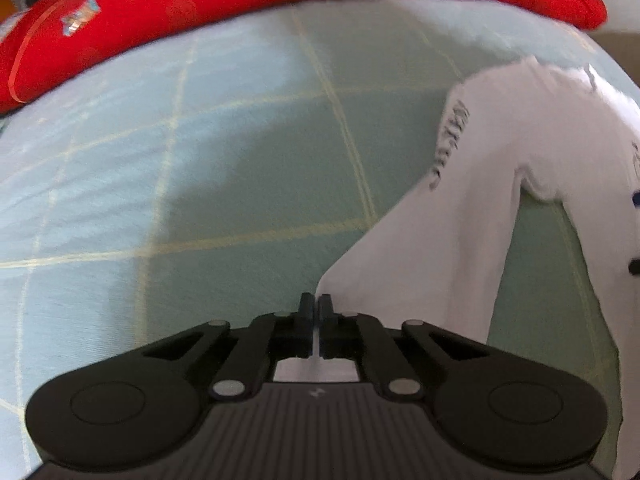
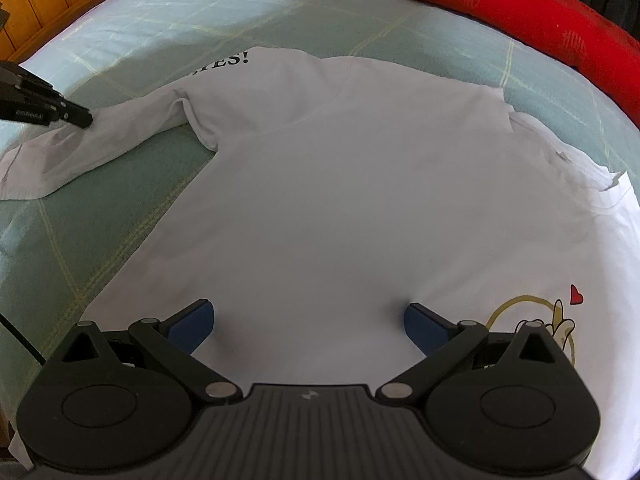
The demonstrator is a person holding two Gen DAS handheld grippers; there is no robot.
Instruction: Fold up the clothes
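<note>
Clenched on white cloth at the bottom of the left view: left tool (image 1: 319,300), jaws together, a sliver of sleeve (image 1: 432,240) pinched between them near the cuff. Spread wide and holding nothing in the right view: right tool (image 2: 308,320), blue pads (image 2: 192,326) parted over the lower body of the shirt (image 2: 340,200), whether touching the cloth or just above it not clear. Laid flat on the bed (image 2: 100,248), plain side up, collar toward the red bolster (image 2: 520,4) at the far edge, hem nearest the right tool. Printed lettering visible near the far shoulder, a cartoon with a heart peeking at the lower right. Long axis of the sleeve running from the shoulder out to the shirt's left side, ending at the cuff where the left tool (image 2: 76,118) bites. Shirt body therefore lying to the right of the left tool, with the sleeve stretched between them. Nearer hand for this sleeve: clearly the left. Likely step in hand: carrying the cuff inward across the body for the first fold. Probable risk: thin cloth slipping from a shallow pinch, or the shoulder dragging and wrinkling unless the right tool pins the body.
</note>
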